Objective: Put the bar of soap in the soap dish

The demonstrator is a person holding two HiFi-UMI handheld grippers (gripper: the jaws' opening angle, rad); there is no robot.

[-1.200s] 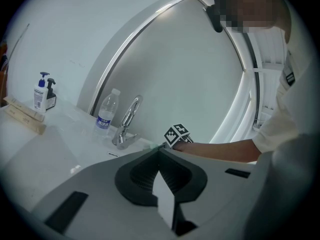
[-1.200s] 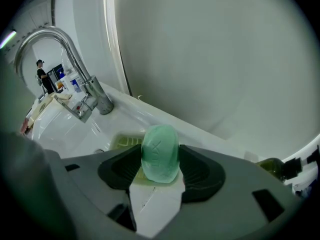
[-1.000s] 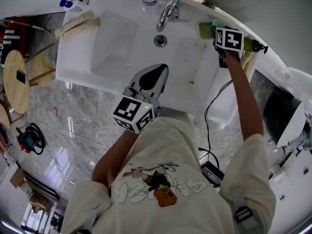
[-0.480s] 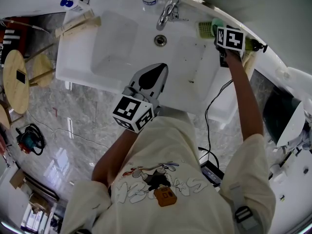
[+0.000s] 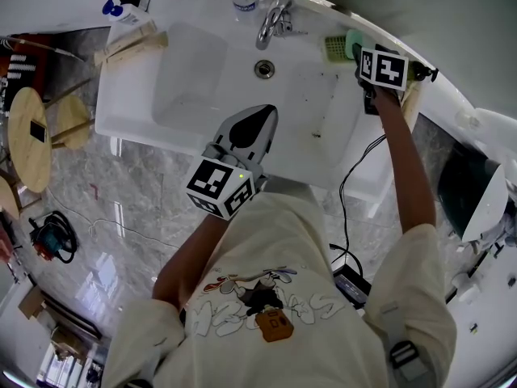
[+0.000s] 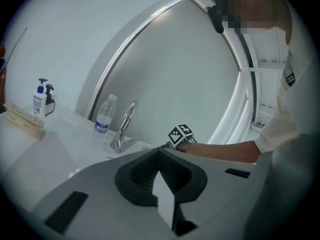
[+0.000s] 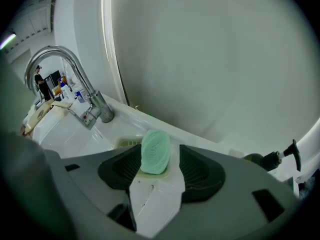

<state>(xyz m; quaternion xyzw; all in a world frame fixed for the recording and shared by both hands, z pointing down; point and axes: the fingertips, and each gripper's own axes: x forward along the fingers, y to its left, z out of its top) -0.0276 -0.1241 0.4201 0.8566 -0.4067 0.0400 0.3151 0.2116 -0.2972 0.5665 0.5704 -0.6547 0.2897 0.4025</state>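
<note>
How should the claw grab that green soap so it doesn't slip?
Probably by the two narrow side edges of the bar of soap, coming straight on as the right gripper does. The oval stands upright, broad face toward the gripper, with one jaw on each side. Whether they pinch it is unclear.
</note>
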